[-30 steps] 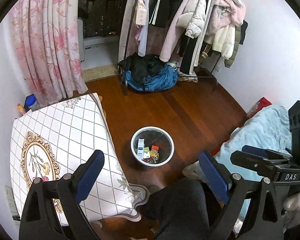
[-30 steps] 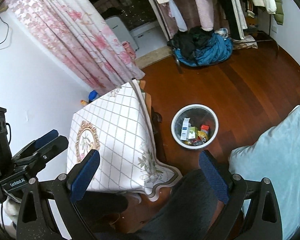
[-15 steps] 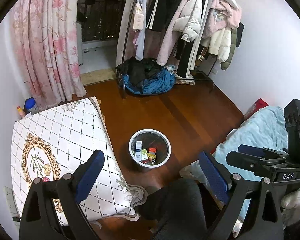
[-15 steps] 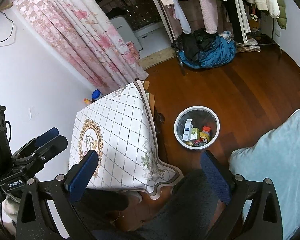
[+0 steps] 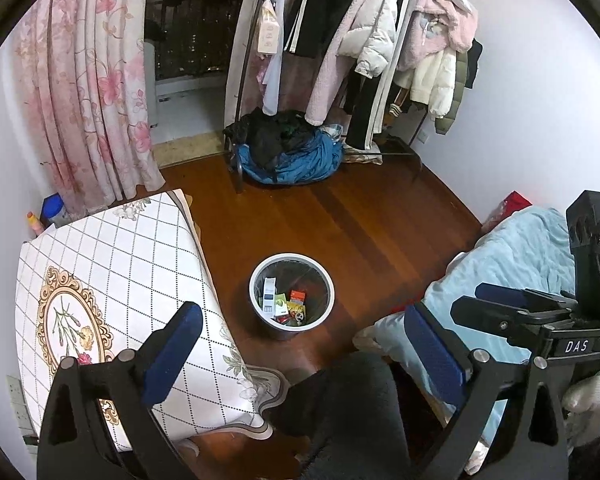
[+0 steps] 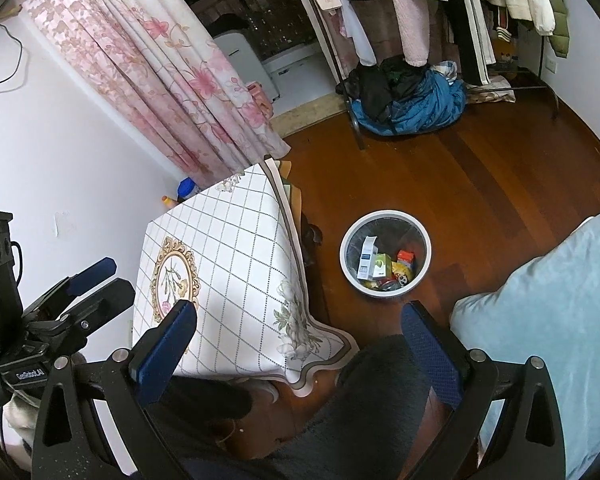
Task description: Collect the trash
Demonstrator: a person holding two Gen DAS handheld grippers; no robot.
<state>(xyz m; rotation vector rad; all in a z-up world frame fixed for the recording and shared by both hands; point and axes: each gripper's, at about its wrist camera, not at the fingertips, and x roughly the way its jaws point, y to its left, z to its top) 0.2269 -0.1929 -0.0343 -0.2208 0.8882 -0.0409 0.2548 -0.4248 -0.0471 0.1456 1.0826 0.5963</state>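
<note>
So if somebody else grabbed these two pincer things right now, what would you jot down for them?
Left gripper: open, holding nothing.
Right gripper: open, holding nothing.
Both are held high, above the person's lap.
Waste bin stands on the wood floor beside the cloth-covered table; boxes and wrappers already lie inside.
No loose trash shows on the tabletop or floor in either view.
Left: probably only a check of hidden spots.

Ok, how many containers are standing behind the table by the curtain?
2: a blue-lidded jar at the curtain's foot and a small orange bottle just left of it. The table may hide more.
</note>
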